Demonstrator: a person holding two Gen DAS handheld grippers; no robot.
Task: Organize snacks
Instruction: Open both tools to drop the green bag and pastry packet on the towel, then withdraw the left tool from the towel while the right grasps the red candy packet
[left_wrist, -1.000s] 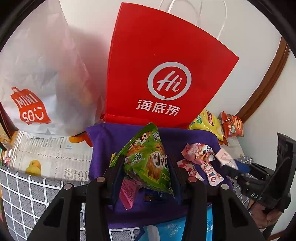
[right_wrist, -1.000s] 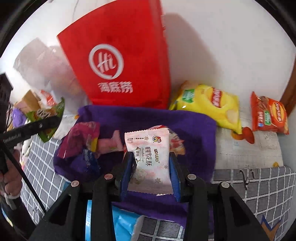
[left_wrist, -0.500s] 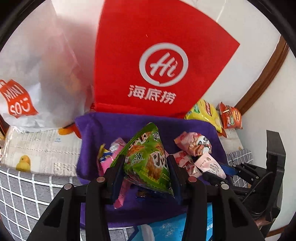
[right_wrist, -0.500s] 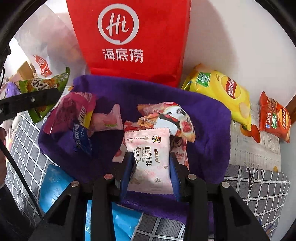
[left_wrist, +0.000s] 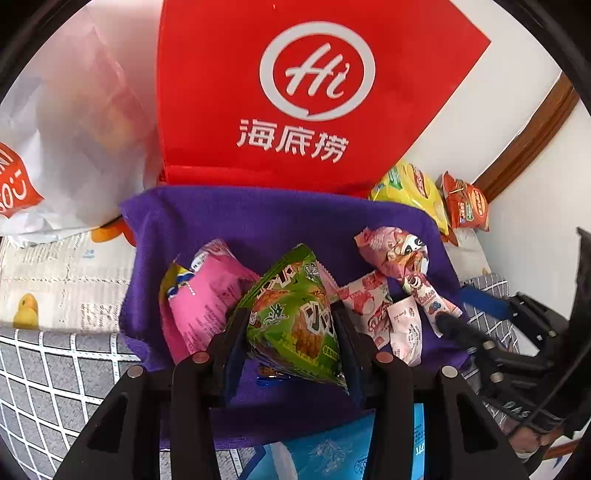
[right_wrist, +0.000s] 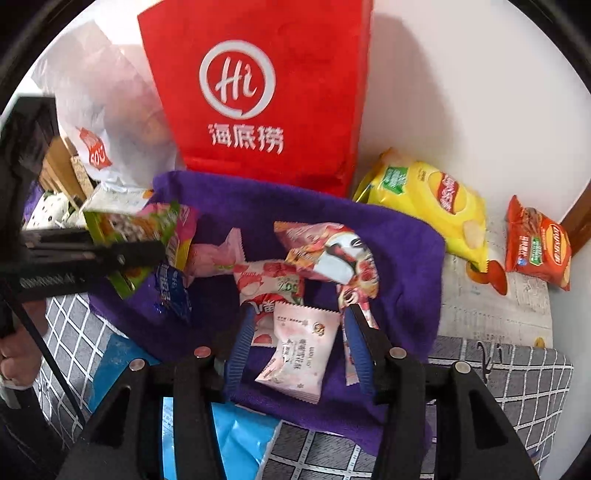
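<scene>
My left gripper (left_wrist: 288, 332) is shut on a green snack packet (left_wrist: 295, 314) and holds it over the purple cloth basket (left_wrist: 258, 218). It also shows at the left of the right wrist view (right_wrist: 125, 251). My right gripper (right_wrist: 301, 328) is open; the small pink-white packet (right_wrist: 299, 354) lies tilted between its fingers on the basket (right_wrist: 406, 258). Several pink packets (right_wrist: 328, 254) and a pink bag (left_wrist: 207, 299) lie in the basket.
A red paper bag (left_wrist: 295, 92) stands behind the basket, a white plastic bag (left_wrist: 62, 122) to its left. A yellow chip bag (right_wrist: 428, 195) and an orange packet (right_wrist: 535, 243) lie at the right by the wall. A blue packet (right_wrist: 229, 439) lies in front.
My right gripper has opened and let go of the pink-white packet, which now lies tilted in the basket. Both grippers have moved in lower over the basket.
</scene>
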